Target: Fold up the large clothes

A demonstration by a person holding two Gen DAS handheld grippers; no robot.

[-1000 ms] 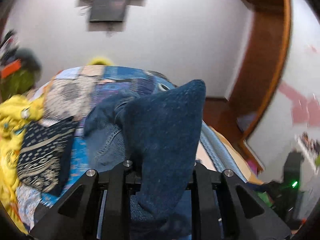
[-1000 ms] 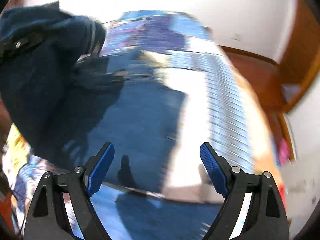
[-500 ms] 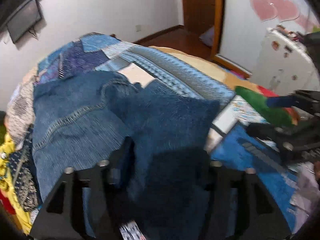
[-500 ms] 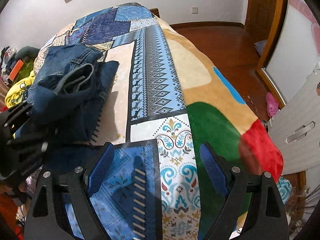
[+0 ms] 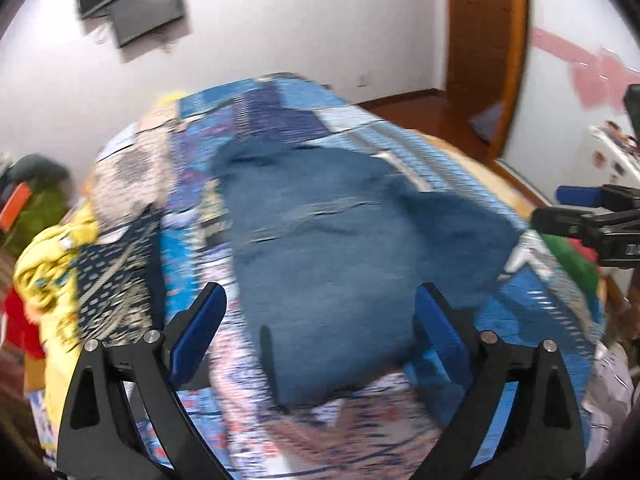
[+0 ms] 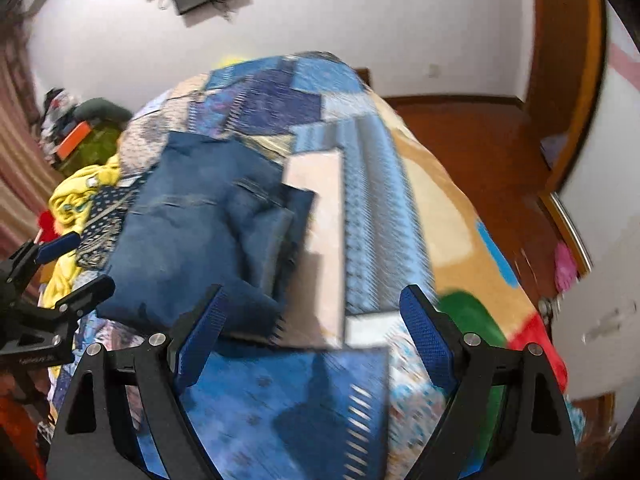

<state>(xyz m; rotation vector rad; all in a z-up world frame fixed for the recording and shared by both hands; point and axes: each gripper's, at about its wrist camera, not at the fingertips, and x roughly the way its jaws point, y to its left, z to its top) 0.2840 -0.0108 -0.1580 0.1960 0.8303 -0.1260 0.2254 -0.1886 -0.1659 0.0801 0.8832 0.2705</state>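
- The folded dark-blue denim jeans (image 6: 200, 240) lie flat on the patchwork bedspread of blue, tan and white panels (image 6: 360, 184), towards its left half as I stand; the layers sit stacked, one edge stepped over the next, which I judge to be a fold just laid down.
- The left gripper (image 5: 320, 320) hovers above the near end of the jeans; its jaws are opening, the blue pads clear of the cloth on both sides; nothing is pinched; I read this as letting the cloth go so the fold can settle.
- The right gripper (image 6: 312, 320) hangs over bare bedspread just beside the jeans' right edge; its tongs stand spread wide and empty, held apart so as not to disturb the stack.
- A heap of yellow and dark patterned garments (image 5: 80, 264) waits at the bed's left edge, well apart from the jeans; presumably the next items.
- Both views are blurred; finer creases cannot be judged.
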